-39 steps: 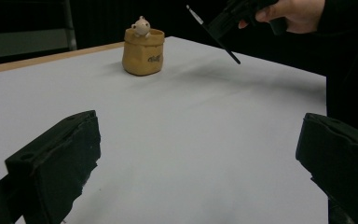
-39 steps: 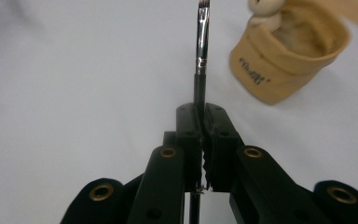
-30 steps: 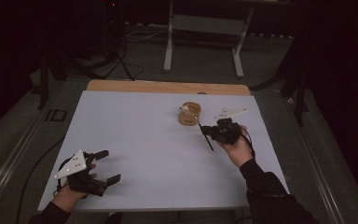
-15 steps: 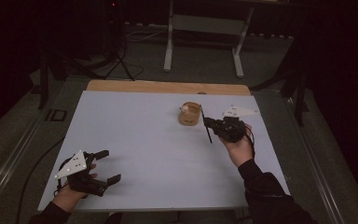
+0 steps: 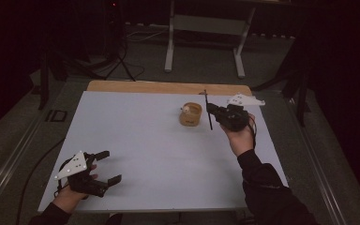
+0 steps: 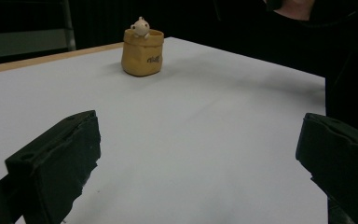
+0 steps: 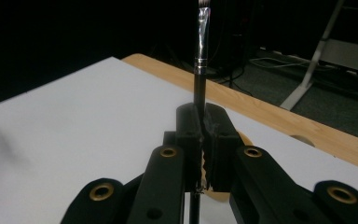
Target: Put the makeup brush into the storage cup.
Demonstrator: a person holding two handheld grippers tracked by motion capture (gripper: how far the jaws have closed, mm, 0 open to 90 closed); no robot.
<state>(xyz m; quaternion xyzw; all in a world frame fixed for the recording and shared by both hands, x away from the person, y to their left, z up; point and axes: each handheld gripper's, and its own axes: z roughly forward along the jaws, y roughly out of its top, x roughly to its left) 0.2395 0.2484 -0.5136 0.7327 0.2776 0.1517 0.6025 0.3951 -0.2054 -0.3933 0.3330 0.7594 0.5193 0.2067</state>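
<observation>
A small tan sack-shaped pot [image 5: 190, 114] with a little white figure at its rim stands on the white table [image 5: 136, 140], right of centre toward the back; the left gripper view has the pot [image 6: 142, 51] far ahead. My right gripper [image 5: 209, 110] hovers just right of the pot, shut on a thin black brush [image 5: 208, 109] that stands nearly upright. In the right gripper view the brush [image 7: 200, 56] rises from the closed jaws, metal ferrule and bristles at the top. My left gripper [image 5: 108, 166] rests open at the table's front left, nothing between its jaws.
A wooden strip [image 5: 168, 87] runs along the table's far edge. Behind it stands a grey metal frame [image 5: 205, 28] on the dark floor. A dark sleeve [image 5: 262, 187] reaches in from the bottom right.
My right gripper has turned the brush from slanted toward upright, still beside the pot. The left gripper has not moved.
</observation>
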